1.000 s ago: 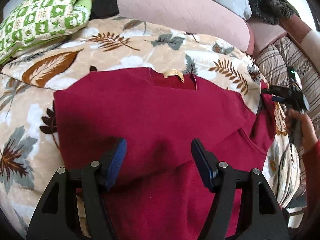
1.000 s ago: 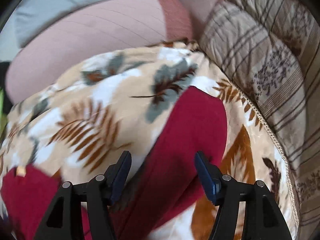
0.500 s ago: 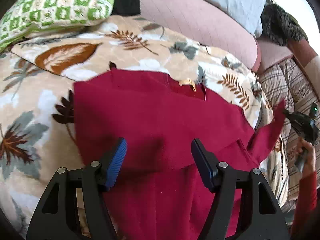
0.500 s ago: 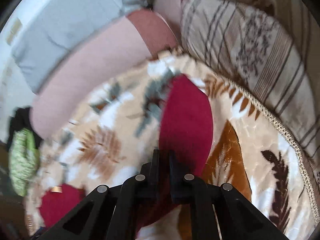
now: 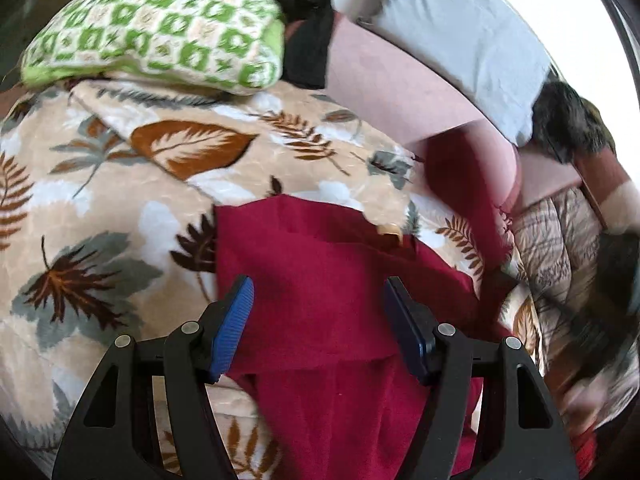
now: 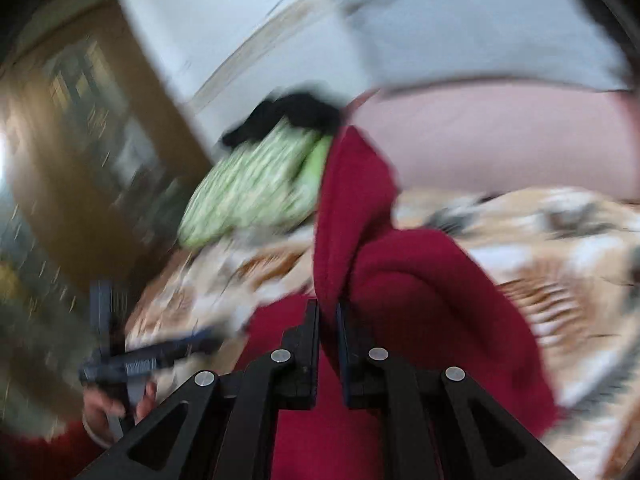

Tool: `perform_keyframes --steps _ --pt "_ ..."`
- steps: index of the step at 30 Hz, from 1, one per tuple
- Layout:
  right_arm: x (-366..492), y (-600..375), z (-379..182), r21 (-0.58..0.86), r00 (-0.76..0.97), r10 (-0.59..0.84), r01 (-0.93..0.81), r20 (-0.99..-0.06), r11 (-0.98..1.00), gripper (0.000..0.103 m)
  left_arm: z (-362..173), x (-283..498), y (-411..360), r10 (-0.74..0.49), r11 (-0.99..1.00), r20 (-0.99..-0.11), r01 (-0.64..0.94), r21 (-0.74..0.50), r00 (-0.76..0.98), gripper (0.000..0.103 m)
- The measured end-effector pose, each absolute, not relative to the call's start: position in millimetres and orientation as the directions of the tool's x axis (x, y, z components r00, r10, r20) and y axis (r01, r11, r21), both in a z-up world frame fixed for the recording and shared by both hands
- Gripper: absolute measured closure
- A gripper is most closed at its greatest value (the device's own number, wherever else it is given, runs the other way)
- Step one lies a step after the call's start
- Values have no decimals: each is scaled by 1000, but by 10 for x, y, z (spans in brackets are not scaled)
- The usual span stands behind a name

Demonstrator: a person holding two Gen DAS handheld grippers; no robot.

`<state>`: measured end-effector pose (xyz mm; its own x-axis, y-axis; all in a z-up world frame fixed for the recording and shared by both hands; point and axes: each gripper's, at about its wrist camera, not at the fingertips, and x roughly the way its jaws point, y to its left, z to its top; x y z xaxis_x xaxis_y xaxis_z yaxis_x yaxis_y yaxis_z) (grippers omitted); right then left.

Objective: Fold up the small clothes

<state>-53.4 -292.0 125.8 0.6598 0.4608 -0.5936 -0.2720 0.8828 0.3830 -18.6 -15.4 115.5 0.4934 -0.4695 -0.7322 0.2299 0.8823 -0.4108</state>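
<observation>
**One sleeve lifted, fold in progress on red garment**

One red sweater (image 5: 328,288) lies on the leaf-print blanket (image 5: 120,200), body spread flat, its collar with a tan label (image 5: 390,230) turned toward the pink sofa back (image 5: 400,92). The right sleeve (image 6: 352,200) is raised clear of the blanket and arches over the body of the garment.

The right gripper (image 6: 328,320) is clamped on that sleeve; its jaws stand nearly together with red cloth pinched between them. The left gripper (image 5: 316,316) hangs just above the sweater's lower body, its blue pads (image 5: 234,320) spread wide and grasping nothing. Whether the pads touch the cloth cannot be told.

Judgement: the step in hand appears to be carrying the sleeve across the chest. The task is at an early stage; no finished fold is evident.

Risks noted:
- The right view is heavily blurred, which suggests fast travel. A quick swing may drag the shoulder and pull the flat body out of line.
- The left gripper pins nothing, so the body is free to slide on the plush blanket.
- The hold sits near the sleeve's end; a thin bite could slip and drop the sleeve short.
- The soft, uneven bedding may let a crease wander.

Surroundings: a green patterned pillow (image 5: 160,28) with dark clothing (image 5: 308,32) sits beyond the blanket, and a striped quilt (image 5: 560,248) lies to the right.
</observation>
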Motion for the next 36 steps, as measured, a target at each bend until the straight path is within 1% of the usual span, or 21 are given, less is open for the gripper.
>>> perform_keyframes --steps 2,3,4,6,9,11,12,13,14,16,19,21,22,23,24,26,27,28,31,33,36 --pt "-383 -2511 772 384 533 496 -314 -686 869 94 1085 -144 -114 -469 882 -745 206 -424 475 36" --pt "-332 -2356 520 365 455 476 -314 -753 877 94 1066 -129 -112 -469 882 -747 203 -426 470 36" --pt "-337 -2330 401 351 425 461 -312 -779 883 94 1040 -116 -114 -467 883 -751 202 -423 468 36" --pt "-503 -2434 283 362 432 462 -297 -775 884 94 997 -90 -132 -454 890 -756 205 -407 471 36" --pt "-784 -2874 421 356 523 400 -188 -753 915 92 852 -17 -192 -429 903 -782 198 -381 452 36" --pt "-986 -3255 534 360 580 354 -110 -733 926 88 756 30 -239 -430 902 -788 187 -388 440 36" --pt "-1079 -3506 570 362 612 313 -47 -726 931 84 724 31 -251 -430 903 -790 184 -389 438 36" --pt "-1150 -3669 593 362 630 283 -3 -724 932 70 685 50 -277 -427 904 -793 178 -389 435 36" --pt "-1204 -3884 591 358 652 232 65 -722 931 52 643 67 -303 -426 904 -796 175 -390 429 36" --pt "-1228 -4177 571 368 667 168 170 -725 914 45 554 89 -365 -420 908 -811 174 -382 409 36" --pt "-1069 -4435 393 462 663 203 241 -720 853 45 441 105 -468 -392 920 -833 185 -345 391 36" --pt "-956 -4497 294 507 665 240 242 -707 827 45 435 86 -526 -371 927 -834 211 -309 409 38" --pt "-816 -4504 165 531 653 269 241 -708 813 45 446 78 -558 -364 929 -831 227 -293 420 47" --pt "-755 -4466 111 532 638 279 244 -717 811 47 450 83 -578 -362 929 -831 236 -285 422 53" --pt "-652 -4431 51 509 620 269 247 -737 825 53 465 88 -603 -358 930 -832 244 -276 423 58" --pt "-621 -4332 144 433 633 206 227 -746 872 85 526 95 -607 -367 926 -818 253 -279 442 64" --pt "-625 -4325 232 422 653 195 210 -732 882 88 567 92 -595 -376 923 -805 259 -284 460 70" --pt "-659 -4345 366 415 692 174 197 -701 888 91 607 83 -578 -378 923 -790 261 -283 483 71" --pt "-655 -4381 507 360 730 100 209 -676 909 93 559 93 -565 -343 937 -788 244 -250 511 71" --pt "-496 -4380 371 318 691 72 235 -719 919 93 408 138 -581 -317 946 -826 224 -236 467 71" --pt "-361 -4419 130 258 606 39 279 -795 925 93 367 100 -530 -318 946 -829 216 -243 459 71"
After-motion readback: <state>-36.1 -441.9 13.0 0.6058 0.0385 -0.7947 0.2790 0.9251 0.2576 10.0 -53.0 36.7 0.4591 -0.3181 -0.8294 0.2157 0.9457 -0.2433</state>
